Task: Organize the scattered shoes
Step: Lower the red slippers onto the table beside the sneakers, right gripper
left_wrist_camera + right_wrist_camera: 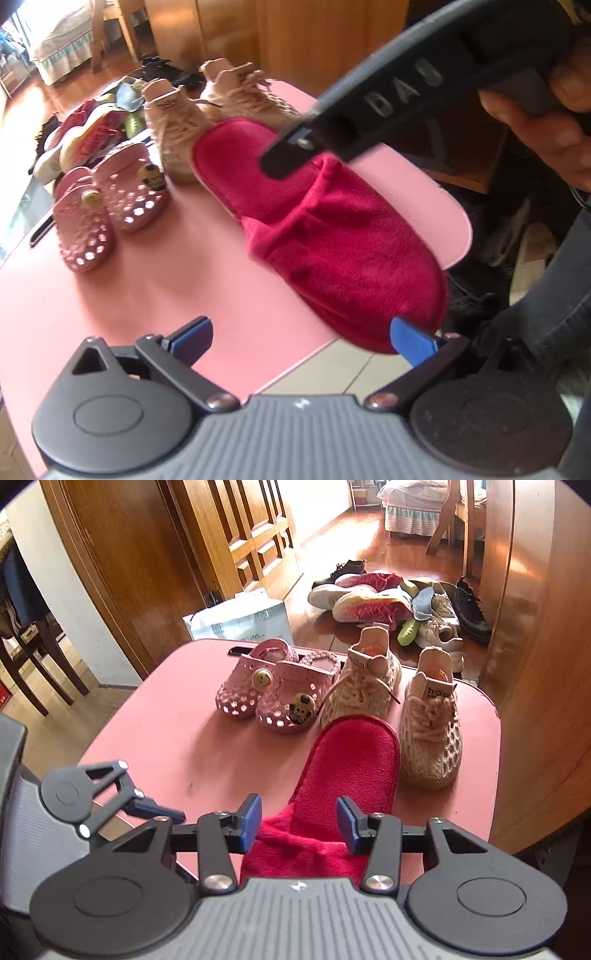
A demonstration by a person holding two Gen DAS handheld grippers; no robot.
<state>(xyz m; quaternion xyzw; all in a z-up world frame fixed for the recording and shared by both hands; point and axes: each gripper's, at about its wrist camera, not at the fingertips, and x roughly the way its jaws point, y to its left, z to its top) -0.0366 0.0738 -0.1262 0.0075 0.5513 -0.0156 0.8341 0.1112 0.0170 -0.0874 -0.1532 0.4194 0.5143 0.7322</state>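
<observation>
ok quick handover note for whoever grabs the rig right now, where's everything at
Right gripper: fingers either side of the red slipper's toe cover on the pink table; no firm grip visible.
Left gripper: open, empty, by the slipper's toe at the table edge.
Done: pink clogs and beige sneakers stand paired on the table.
Left: only one red slipper is in view, its mate unseen. A pile of shoes remains on the floor beyond the table.

Private home, living area opening onto a bedroom, panelled wooden doors point(255, 535), polished wood floor point(354, 542), bed with frilled valance point(417, 513) in far room, dark dining chair point(33, 653) on tile, household shoe pile point(399, 602) on floor.
</observation>
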